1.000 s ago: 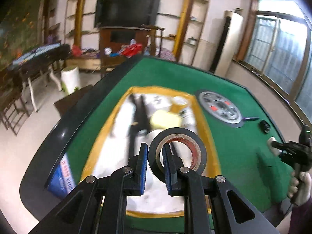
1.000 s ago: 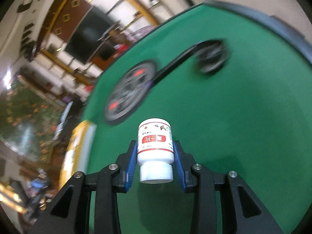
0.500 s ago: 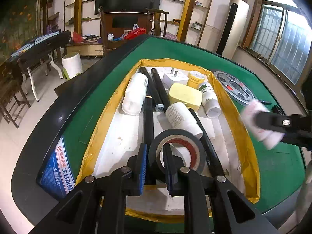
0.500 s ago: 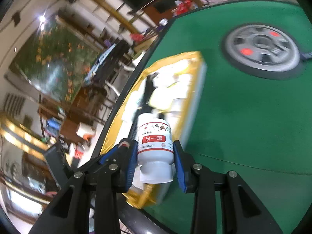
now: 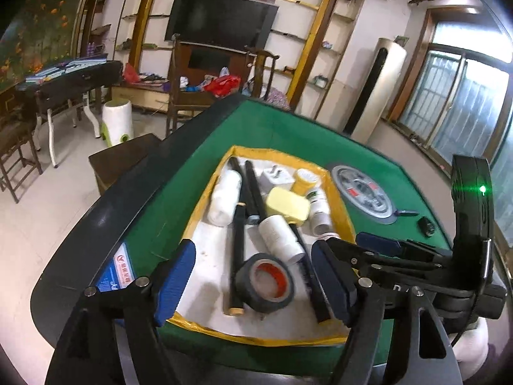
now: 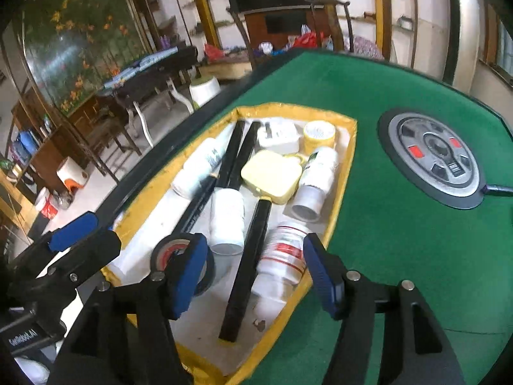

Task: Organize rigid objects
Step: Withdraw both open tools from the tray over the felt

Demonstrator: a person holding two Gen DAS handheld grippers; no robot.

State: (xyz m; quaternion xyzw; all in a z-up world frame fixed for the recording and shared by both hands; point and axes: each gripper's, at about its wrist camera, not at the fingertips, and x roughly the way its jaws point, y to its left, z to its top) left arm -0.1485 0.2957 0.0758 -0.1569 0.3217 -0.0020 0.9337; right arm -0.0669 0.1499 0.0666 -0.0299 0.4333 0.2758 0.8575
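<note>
A white tray with a yellow rim (image 5: 339,196) sits on the green table. The black tape roll with a red core (image 5: 264,284) lies flat in the tray's near end. My left gripper (image 5: 253,284) hangs over it with its jaws opening, both pads well clear of the roll. The white bottle with a red label (image 6: 282,258) lies on its side in the tray by the right rim. My right gripper (image 6: 256,274) is above it with its jaws opening, and the bottle lies between them, free of the pads.
The tray also holds long black rods (image 6: 248,256), a yellow box (image 6: 272,176), several white bottles (image 6: 227,221), a white plug (image 6: 279,136) and a yellow-capped jar (image 6: 319,134). A round grey panel (image 6: 433,154) is set in the green felt (image 6: 400,250). The table's dark rim (image 5: 105,211) runs along the left.
The left gripper let go of the tape roll, which now lies in the tray. The right gripper swung over to the tray with the white bottle and released it there.
</note>
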